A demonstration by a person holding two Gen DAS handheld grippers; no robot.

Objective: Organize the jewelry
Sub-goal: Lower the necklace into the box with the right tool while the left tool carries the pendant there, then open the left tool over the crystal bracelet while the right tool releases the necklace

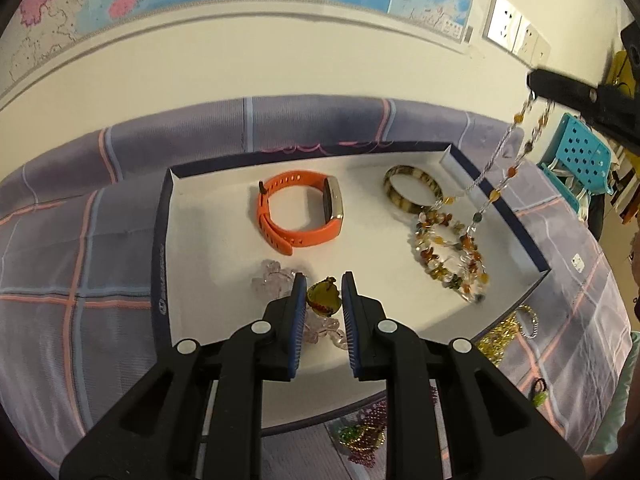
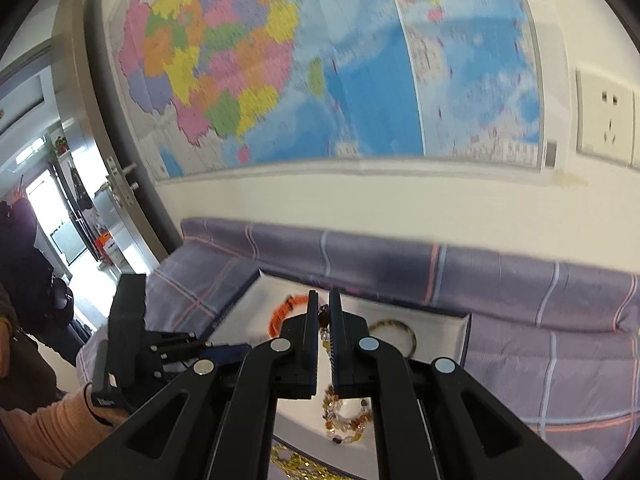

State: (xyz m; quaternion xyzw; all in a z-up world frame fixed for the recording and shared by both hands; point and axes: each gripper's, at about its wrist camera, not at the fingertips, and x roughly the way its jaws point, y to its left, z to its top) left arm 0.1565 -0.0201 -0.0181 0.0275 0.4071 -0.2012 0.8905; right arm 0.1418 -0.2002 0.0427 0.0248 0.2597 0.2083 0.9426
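Observation:
A white tray (image 1: 208, 216) with a dark blue rim lies on a purple plaid cloth. In it are an orange watch (image 1: 298, 212), a mottled bangle (image 1: 412, 194), a pale pink crystal bracelet (image 1: 272, 280) and a green-yellow pendant (image 1: 323, 298). My left gripper (image 1: 323, 284) is open, its fingers either side of the pendant. My right gripper (image 2: 323, 304) is shut on a multicoloured stone-chip necklace (image 1: 452, 256); it shows in the left wrist view (image 1: 538, 82) high at the right, the necklace's lower end heaped in the tray. The necklace hangs between the fingers in the right wrist view (image 2: 344, 420).
A gold chain (image 1: 498, 338), a beaded bracelet (image 1: 528, 320) and purple-green beads (image 1: 366, 436) lie on the cloth outside the tray's near edge. A wall with a map (image 2: 320, 60) and sockets (image 2: 606, 116) is behind. A turquoise chair (image 1: 584, 156) stands right; a doorway (image 2: 80, 216) left.

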